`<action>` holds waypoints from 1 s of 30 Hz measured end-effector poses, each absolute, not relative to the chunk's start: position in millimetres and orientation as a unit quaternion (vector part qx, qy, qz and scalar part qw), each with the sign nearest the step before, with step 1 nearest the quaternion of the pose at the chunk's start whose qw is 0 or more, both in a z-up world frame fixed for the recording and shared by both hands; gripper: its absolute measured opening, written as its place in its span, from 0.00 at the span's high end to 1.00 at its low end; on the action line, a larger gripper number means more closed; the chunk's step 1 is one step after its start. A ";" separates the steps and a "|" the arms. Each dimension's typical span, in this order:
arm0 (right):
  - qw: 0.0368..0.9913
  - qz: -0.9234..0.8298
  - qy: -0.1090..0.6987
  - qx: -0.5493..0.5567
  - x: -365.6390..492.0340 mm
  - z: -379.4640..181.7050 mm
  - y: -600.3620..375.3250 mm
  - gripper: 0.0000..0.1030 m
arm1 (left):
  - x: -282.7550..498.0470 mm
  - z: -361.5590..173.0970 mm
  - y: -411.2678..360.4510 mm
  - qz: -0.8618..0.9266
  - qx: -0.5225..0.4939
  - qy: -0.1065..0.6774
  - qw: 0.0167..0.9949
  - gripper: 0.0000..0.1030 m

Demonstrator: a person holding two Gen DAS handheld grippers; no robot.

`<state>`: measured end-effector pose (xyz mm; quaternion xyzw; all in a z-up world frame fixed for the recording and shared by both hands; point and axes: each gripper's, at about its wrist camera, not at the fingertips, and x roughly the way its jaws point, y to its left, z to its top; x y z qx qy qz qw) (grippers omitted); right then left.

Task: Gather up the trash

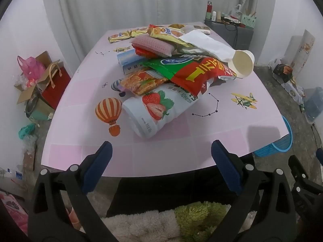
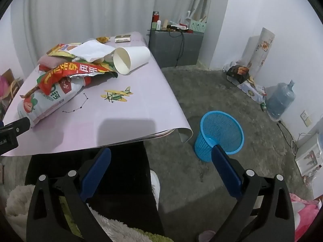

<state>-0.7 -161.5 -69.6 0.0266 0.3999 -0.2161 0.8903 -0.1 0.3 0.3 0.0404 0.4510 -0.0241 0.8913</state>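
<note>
one paper cup (image 2: 131, 59), one blue basket (image 2: 220, 135), two grippers (image 1: 161, 161)

A grey cabinet (image 2: 175, 46) stands by the curtain (image 1: 121, 4); a water jug (image 2: 281, 100) sits along the wall

The worktop (image 1: 222, 125) is pale pink, printed with an orange-striped balloon (image 1: 109, 111) and a yellow-green biplane (image 2: 118, 95). A white pouch (image 1: 159, 109) bears red strawberries; the wrapper (image 1: 201, 74) above is red with yellow lettering. The mesh basket (image 2: 220, 135) is bright blue.
</note>
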 end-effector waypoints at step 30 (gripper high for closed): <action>0.893 -0.214 0.395 0.030 -2.8 -66.7 -163.3 0.06 | 1.9 1.5 -1.2 -0.024 0.039 0.451 0.891 0.09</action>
